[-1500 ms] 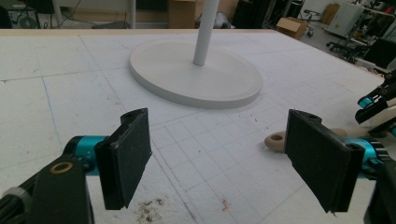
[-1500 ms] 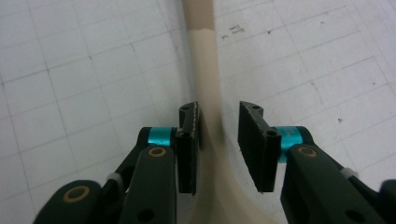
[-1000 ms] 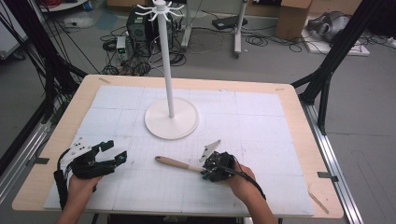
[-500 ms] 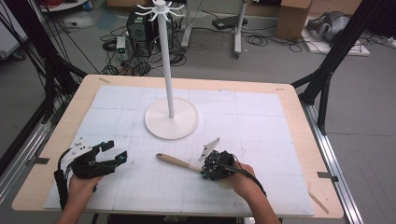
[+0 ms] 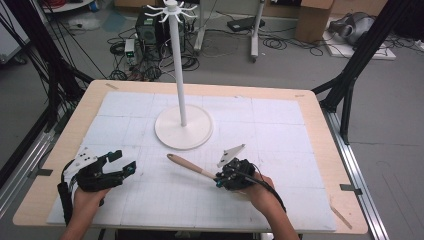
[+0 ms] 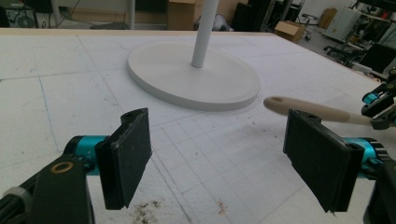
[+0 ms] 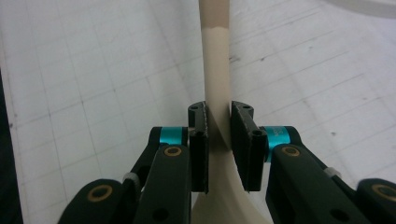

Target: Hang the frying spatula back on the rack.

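Observation:
A utensil [image 5: 192, 167] with a tan wooden handle and a cream head sits at the front middle of the white mat, its handle pointing left toward the stand. My right gripper [image 5: 220, 179] is shut on it. In the right gripper view the pads [image 7: 240, 135] of the right gripper [image 7: 218, 135] press the cream neck of the utensil [image 7: 218, 70]; the jaws have just been closing on it. My left gripper [image 5: 124, 161] rests at the front left, open and empty. The left gripper view shows the left gripper [image 6: 219, 158] with wide jaws, and the utensil [image 6: 308, 109] beyond its right pad.
A white hook stand [image 5: 176, 60] rises from a round base [image 5: 183, 131] at the mat's middle back; the base [image 6: 187, 77] is also ahead of the left jaws. The wooden table edge [image 5: 320, 115] borders the mat. Black frame legs and cables surround the table.
The utensil's free handle end has shifted up in the picture, toward the stand base, with the right gripper on it. The left gripper has stayed put.

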Tool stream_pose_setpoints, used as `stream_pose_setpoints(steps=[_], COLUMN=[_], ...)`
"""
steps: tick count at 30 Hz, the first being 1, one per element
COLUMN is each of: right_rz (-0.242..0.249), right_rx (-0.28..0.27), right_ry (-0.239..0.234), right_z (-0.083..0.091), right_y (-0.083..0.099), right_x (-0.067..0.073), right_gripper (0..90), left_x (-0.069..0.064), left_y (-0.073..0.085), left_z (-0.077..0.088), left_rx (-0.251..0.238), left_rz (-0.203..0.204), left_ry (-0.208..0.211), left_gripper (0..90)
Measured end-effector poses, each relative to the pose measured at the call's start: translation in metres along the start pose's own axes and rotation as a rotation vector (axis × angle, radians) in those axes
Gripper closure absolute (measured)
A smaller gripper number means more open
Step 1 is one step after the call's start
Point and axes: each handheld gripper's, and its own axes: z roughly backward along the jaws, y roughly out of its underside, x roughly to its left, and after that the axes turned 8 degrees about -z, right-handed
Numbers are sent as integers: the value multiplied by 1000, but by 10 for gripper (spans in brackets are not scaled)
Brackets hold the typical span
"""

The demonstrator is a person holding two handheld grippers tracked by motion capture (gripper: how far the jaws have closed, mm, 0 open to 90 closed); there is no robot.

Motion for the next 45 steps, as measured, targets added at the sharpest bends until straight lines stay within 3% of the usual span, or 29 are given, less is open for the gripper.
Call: stream_pose_setpoints(steps=[9, 12, 14, 18, 26, 36, 45], right_rz=[-68, -76, -82, -86, -102, -112, -99], right_rx=[-104, -146, -173, -240, -351, -414, -475], right_ry=[22, 36, 43, 57, 86, 107, 129], right_z=[12, 13, 13, 18, 25, 30, 34], right_y=[0, 0, -1, -4, -8, -14, -22], right_x=[-2, -2, -1, 3, 10, 15, 29], right_gripper=[776, 775, 775, 775, 775, 775, 774], left_x=[-5, -8, -10, -17, -32, -52, -60], left_y=[-4, -8, -14, -24, -41, -56, -68], left_z=[-1, -2, -3, -9, -25, -41, -47], left_rx=[-32, -60, -82, -93, -103, -101, -134], left_rz=[27, 39, 60, 48, 63, 97, 108], left_ry=[20, 1, 13, 35, 100, 135, 183], left_gripper=[237, 207, 201, 200, 199, 199, 200])
